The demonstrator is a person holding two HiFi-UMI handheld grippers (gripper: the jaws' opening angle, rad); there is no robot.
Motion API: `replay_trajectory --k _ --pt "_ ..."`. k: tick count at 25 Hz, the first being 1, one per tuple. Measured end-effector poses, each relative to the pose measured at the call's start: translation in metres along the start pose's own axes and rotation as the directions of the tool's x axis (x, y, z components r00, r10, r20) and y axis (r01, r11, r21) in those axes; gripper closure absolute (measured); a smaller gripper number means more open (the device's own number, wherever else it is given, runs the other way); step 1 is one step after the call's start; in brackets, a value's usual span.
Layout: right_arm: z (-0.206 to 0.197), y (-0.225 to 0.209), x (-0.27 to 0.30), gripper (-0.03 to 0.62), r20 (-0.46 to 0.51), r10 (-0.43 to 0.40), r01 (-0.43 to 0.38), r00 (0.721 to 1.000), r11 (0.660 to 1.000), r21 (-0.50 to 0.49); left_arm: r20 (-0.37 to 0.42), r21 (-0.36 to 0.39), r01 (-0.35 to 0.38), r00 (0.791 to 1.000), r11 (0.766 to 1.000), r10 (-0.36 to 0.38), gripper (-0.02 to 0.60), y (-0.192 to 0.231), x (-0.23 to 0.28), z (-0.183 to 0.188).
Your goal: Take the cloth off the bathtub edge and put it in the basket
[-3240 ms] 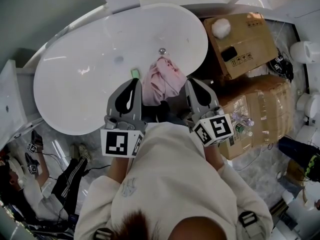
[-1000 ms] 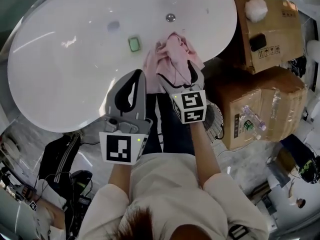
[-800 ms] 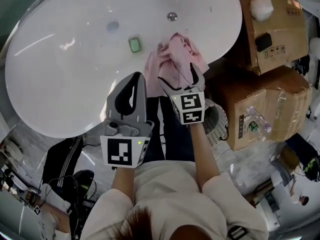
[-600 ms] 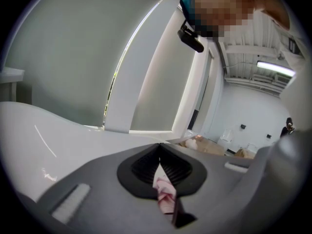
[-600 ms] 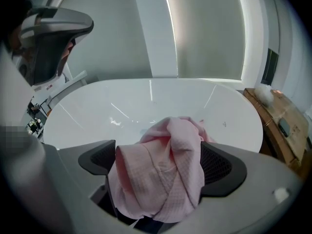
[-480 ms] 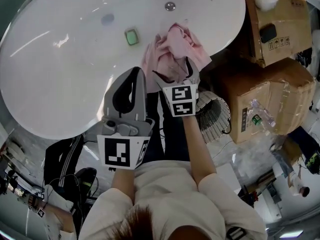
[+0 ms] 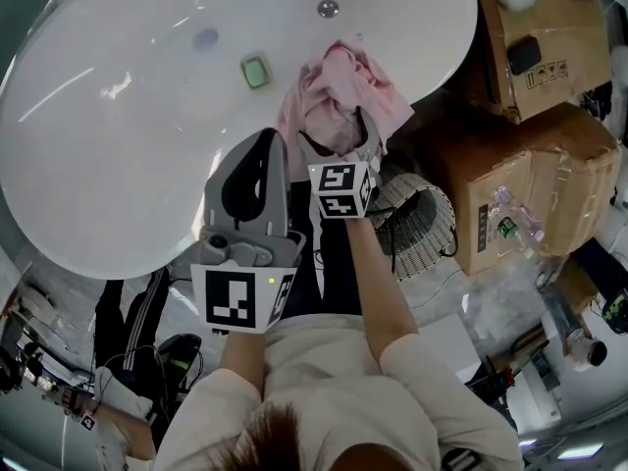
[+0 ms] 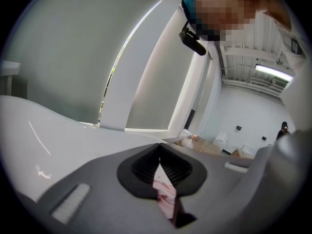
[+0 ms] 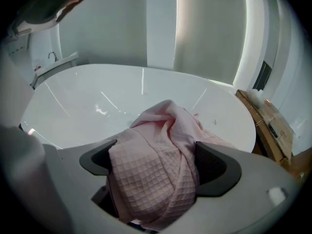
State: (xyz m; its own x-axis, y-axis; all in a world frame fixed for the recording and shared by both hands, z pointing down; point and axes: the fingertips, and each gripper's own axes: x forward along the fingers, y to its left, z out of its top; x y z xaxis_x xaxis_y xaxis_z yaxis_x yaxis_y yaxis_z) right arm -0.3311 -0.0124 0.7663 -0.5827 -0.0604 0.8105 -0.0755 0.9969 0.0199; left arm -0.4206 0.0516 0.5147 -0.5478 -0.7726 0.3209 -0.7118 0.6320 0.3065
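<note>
A pink waffle cloth [image 7: 339,91] hangs bunched over the near edge of the white bathtub [image 7: 118,155]. My right gripper [image 7: 336,143] reaches into its lower fold. In the right gripper view the cloth [image 9: 151,179] fills the gap between the wide-apart jaws of this gripper [image 9: 156,146], and neither dark pad squeezes it. My left gripper [image 7: 267,140] is held to the left of the cloth, over the tub's rim, with its jaws together and nothing in them [image 8: 160,147]. The wicker basket [image 7: 417,219] stands on the floor just right of my right arm.
A green square fitting [image 7: 255,71] and a round drain [image 7: 327,8] sit in the tub. Cardboard boxes [image 7: 530,52] [image 7: 520,194] stand right of the tub, behind the basket. Cables and a person's legs [image 7: 128,322] are on the floor at lower left.
My right gripper has moved forward and up onto the hanging cloth, which now lies between its jaws. The basket has come into full view. My left gripper has barely moved.
</note>
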Motion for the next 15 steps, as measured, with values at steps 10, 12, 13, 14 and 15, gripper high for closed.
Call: replay_trajectory --k 10,12,13,14,15 --pt "0.002 -0.020 -0.001 0.467 -0.072 -0.031 0.034 0.997 0.999 0.042 -0.009 -0.020 -0.005 1.000 1.000 0.005 0.532 0.004 -0.002 -0.004" --pt "0.007 -0.023 -0.003 0.480 -0.079 -0.028 0.034 0.997 0.997 0.072 -0.011 -0.016 0.000 1.000 1.000 0.000 0.532 0.004 -0.002 -0.004" --pt "0.012 -0.023 -0.006 0.487 -0.071 -0.028 0.034 0.997 0.996 0.085 -0.011 -0.013 0.003 1.000 1.000 -0.004 0.532 0.003 -0.002 -0.004" --pt "0.019 -0.024 -0.011 0.491 -0.055 -0.027 0.033 0.998 0.995 0.098 -0.011 -0.012 0.006 1.000 1.000 -0.006 0.532 0.003 -0.003 -0.003" --pt "0.027 -0.024 -0.016 0.493 -0.036 -0.026 0.029 0.999 0.993 0.112 -0.010 -0.012 0.008 1.000 1.000 -0.008 0.532 0.004 -0.004 -0.002"
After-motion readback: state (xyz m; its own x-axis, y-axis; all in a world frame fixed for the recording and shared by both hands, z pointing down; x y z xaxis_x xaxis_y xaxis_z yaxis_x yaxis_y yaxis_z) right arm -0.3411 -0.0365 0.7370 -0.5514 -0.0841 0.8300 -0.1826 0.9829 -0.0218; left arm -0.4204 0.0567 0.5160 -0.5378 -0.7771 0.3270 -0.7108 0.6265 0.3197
